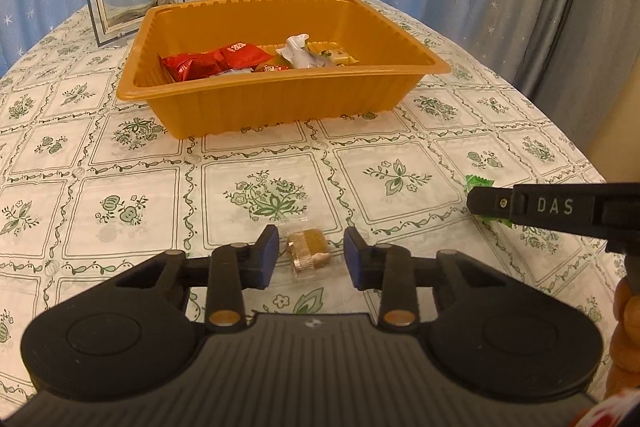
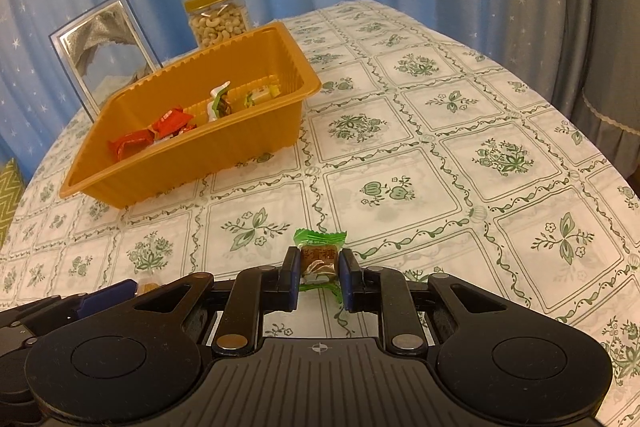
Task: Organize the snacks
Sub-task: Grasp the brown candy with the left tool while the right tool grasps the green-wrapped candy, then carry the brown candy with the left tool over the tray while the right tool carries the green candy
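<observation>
My right gripper [image 2: 319, 277] pinches the green candy [image 2: 320, 255] for the tray [image 2: 192, 151]; left gripper [image 1: 311, 253] jaws straddle the brown candy [image 1: 309, 251], untouched.

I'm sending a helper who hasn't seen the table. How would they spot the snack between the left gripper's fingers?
Start at the orange tray, then come forward across the floral tablecloth. The brown square sweet lies in clear wrapping, unlike the green-wrapped candy.

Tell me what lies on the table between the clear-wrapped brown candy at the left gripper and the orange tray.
Nothing: in the left wrist view, only bare floral tablecloth separates the brown candy from the orange tray.
</observation>
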A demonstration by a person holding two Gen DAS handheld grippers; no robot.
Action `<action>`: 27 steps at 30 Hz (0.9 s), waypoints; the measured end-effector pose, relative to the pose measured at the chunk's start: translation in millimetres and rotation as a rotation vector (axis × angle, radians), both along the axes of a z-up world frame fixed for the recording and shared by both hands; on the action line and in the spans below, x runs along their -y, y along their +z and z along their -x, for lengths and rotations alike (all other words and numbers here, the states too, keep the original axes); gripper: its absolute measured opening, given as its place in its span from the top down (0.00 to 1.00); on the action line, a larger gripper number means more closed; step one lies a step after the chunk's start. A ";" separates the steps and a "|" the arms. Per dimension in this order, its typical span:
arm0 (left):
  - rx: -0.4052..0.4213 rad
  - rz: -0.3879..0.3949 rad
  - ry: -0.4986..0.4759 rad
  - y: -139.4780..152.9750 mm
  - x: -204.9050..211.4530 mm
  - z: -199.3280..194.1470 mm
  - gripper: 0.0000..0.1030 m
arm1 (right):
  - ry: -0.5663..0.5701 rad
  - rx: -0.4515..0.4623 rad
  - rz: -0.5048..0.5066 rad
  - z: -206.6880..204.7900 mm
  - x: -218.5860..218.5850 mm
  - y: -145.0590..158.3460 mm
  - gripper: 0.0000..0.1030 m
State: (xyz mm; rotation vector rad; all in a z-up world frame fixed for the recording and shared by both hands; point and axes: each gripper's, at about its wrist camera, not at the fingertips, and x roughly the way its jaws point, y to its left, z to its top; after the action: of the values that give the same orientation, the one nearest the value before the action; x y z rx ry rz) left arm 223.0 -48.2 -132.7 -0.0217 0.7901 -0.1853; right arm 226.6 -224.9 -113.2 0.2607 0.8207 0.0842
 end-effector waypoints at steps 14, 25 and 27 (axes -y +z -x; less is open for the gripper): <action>-0.009 -0.037 -0.016 6.0 -4.1 6.0 0.82 | 0.036 0.017 0.004 2.6 -9.2 4.4 0.80; 0.018 0.002 0.004 21.6 -16.4 13.9 0.82 | 0.102 0.047 0.011 10.7 -25.0 13.1 0.80; 0.023 0.008 0.008 24.5 -19.2 15.9 0.82 | 0.112 0.053 0.015 12.4 -27.7 14.3 0.80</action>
State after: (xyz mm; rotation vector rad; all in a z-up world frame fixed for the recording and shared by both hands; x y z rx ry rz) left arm 207.1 -29.0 -108.2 -0.0299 0.7661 -0.1806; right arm 214.3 -197.2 -98.9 0.1980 0.7829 0.1890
